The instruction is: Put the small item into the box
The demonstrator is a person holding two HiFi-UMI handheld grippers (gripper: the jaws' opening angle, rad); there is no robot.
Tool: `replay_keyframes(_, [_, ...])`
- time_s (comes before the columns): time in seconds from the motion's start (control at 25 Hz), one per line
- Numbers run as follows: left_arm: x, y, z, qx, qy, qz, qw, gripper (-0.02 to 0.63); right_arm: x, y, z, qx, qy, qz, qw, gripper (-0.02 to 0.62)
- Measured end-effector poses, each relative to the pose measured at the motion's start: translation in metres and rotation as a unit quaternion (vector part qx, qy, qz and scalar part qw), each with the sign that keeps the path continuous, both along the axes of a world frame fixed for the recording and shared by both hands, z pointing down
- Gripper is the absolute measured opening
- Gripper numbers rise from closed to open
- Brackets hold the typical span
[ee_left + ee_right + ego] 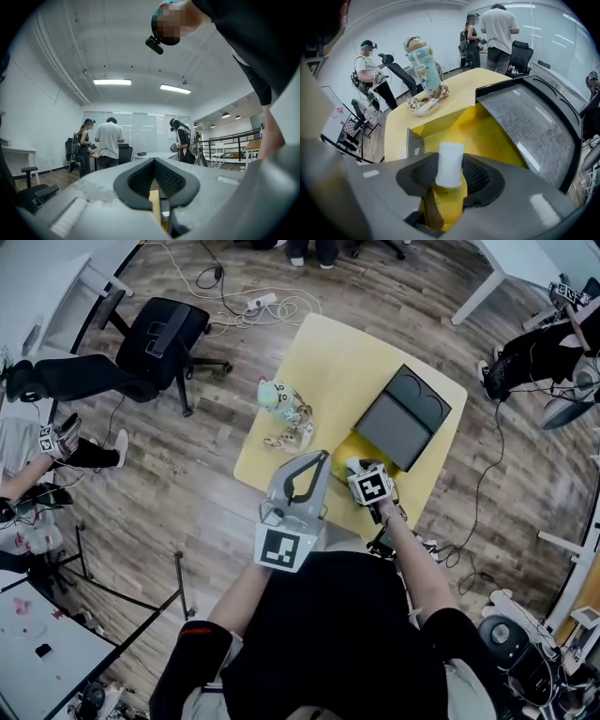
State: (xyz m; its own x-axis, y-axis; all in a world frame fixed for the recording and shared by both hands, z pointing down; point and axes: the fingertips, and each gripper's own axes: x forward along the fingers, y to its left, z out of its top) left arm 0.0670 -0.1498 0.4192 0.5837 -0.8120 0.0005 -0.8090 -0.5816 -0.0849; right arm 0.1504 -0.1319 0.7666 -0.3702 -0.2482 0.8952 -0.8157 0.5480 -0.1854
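The right gripper's (451, 182) fingers (483, 180) stand partly apart and press on the small item (449, 165), a yellow piece with a white cap that sticks up out of the dark pads. Just beyond it lies the box (487, 136), its yellow inside open and its grey lid (534, 126) thrown back and tilted away to the right. In the head view the right gripper (358, 466) sits at the near edge of the box (361, 448), so the item is at the box's mouth and not lying in it; whether it touches the box wall cannot be told. The left gripper's (157, 187) fingers (139, 180) are drawn together with nothing between them, only a thin strip of yellow showing below. In the head view the left gripper (323, 457) hangs beside the right one, over the near edge of the yellow desk (337, 362). Farther left on the desk stands a pale blue toy figure (279, 397), with a light cord (292, 437) heaped just in front of it, well apart from the box. Beyond the desk a black office chair (164, 334) stands on the wooden floor (206, 474), and people (108, 140) stand at another desk in the background.
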Motion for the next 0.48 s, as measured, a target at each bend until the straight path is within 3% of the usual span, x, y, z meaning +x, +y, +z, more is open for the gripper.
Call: replay_keyframes(0.48, [-0.0047,0.0078,0.0036,-0.004,0.0,-0.005,1.0,0.002,0.0059,0.0058,0.0069,-0.014,-0.001,0.016,1.0,0.18])
